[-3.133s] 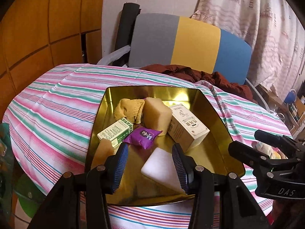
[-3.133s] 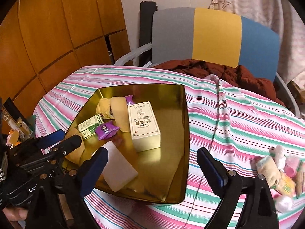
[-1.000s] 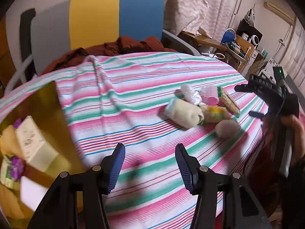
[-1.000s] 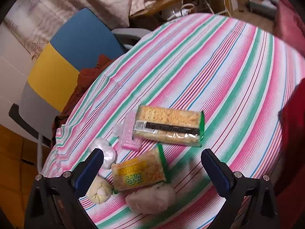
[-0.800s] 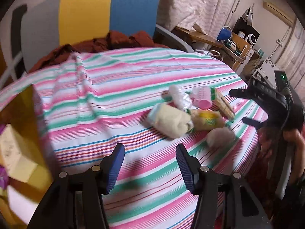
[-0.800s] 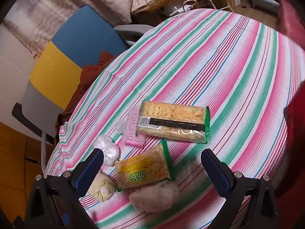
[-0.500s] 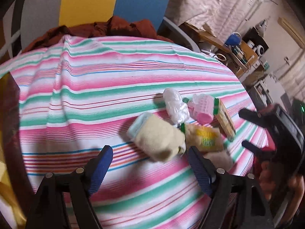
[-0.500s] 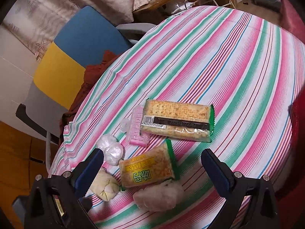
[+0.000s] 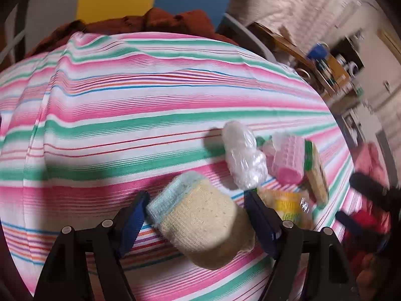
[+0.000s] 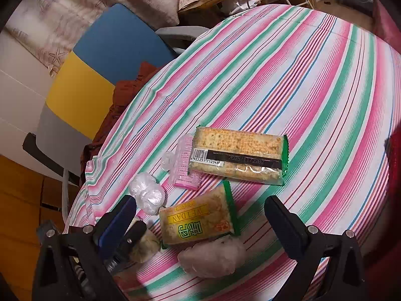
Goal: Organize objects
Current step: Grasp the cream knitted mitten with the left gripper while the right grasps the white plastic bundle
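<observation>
Beige knit roll [image 9: 205, 220] lies on the striped cloth [image 9: 125, 115] between my left gripper's [image 9: 198, 218] spread, not-yet-closed jaws, while my right gripper [image 10: 200, 215] hovers wide open, empty, over the snack packets [image 10: 198, 223].

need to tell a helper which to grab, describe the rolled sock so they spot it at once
On the striped tablecloth lies a small cluster of items. At its near-left edge, between the left gripper fingers, is the rolled sock: beige knit with a pale blue cuff, the only fabric piece.
</observation>
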{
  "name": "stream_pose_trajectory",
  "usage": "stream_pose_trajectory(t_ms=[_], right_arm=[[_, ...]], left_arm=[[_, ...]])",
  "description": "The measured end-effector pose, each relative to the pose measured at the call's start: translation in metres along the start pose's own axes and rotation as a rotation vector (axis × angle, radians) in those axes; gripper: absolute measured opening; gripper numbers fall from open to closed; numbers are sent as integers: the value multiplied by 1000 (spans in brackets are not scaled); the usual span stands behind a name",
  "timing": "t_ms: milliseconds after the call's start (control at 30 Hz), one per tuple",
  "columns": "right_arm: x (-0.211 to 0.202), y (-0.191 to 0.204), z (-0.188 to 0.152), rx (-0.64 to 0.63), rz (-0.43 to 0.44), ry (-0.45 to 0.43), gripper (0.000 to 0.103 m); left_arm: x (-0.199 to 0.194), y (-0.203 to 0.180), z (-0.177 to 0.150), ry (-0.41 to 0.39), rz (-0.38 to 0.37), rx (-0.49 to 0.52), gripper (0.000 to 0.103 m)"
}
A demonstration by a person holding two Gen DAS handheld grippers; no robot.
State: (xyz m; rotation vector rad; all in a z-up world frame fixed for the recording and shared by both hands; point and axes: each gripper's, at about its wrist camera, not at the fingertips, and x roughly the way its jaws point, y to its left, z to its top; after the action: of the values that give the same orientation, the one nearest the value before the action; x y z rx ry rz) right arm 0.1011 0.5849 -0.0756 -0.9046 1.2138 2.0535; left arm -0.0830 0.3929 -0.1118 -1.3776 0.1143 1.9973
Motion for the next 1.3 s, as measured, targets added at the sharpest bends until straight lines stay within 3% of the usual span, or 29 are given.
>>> stream_pose_trajectory(t_ms=[67, 167, 467, 633, 933, 1033, 1133, 1300], right_arm=[[0, 1, 0, -5, -5, -2, 103], [1, 1, 0, -6, -10, 1, 103], [4, -6, 1, 26, -19, 16, 103], [13, -7, 1, 41, -29, 54, 103], [39, -3, 21, 67, -35, 110, 103], [41, -8, 36, 106, -10, 69, 103], [33, -14, 48, 127, -43, -20, 103], [33, -21, 52, 159, -42, -33, 103]], left_arm=[[-1, -2, -5, -7, 5, 48, 78], [-5, -3, -8, -1, 26, 100, 66], [-31, 16, -39, -40, 41, 198, 58], [-31, 11, -53, -75, 93, 283, 54], [-35, 21, -51, -75, 44, 246, 50], [-35, 22, -50, -75, 36, 237, 50], [-35, 24, -50, -75, 24, 226, 50], [-35, 26, -50, -83, 15, 213, 50]])
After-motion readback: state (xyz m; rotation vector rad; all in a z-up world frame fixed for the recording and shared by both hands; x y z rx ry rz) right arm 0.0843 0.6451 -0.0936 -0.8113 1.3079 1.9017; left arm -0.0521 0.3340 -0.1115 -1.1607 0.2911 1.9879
